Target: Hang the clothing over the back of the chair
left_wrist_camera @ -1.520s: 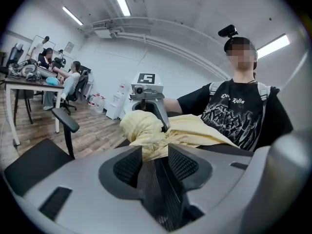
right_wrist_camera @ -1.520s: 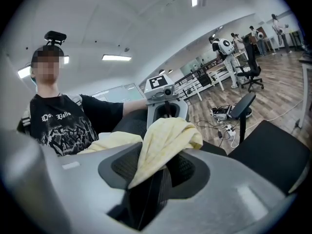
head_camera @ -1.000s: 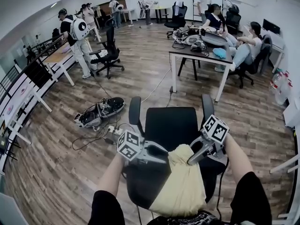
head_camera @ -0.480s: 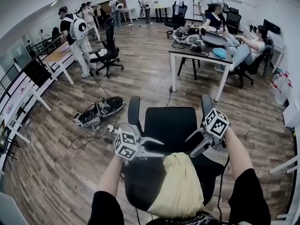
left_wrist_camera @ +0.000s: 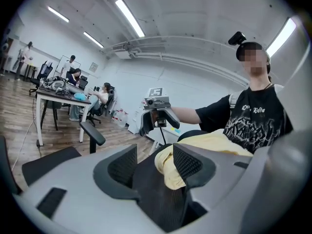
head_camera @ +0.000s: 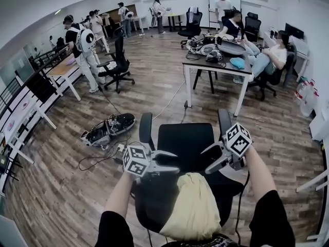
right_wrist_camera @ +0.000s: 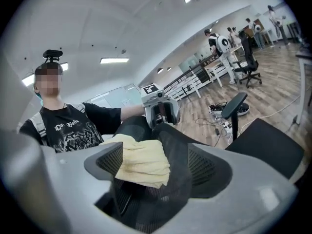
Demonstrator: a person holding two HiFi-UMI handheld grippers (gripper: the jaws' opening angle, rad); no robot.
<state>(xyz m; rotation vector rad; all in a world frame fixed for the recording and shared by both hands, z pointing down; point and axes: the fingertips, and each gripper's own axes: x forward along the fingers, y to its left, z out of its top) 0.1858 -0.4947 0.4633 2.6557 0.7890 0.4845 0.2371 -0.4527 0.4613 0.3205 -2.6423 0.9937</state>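
Both opening, empty, left gripper point(head_camera: 175, 162), right gripper point(head_camera: 206, 161) flanking clothing point(head_camera: 195, 210) on chair back point(head_camera: 154, 205)

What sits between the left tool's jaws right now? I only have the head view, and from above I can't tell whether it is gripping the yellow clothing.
Observer: In the left gripper view, the left tool has its jaws apart and opening. The top of the chair back and a fold of the yellow clothing stand between them, not clamped.
Operator: And the right tool?
Observer: The right gripper view shows the right tool opening too, straddling the same top edge. A short folded flap of the clothing hangs over the seat-facing side beside one pad, not pinched.
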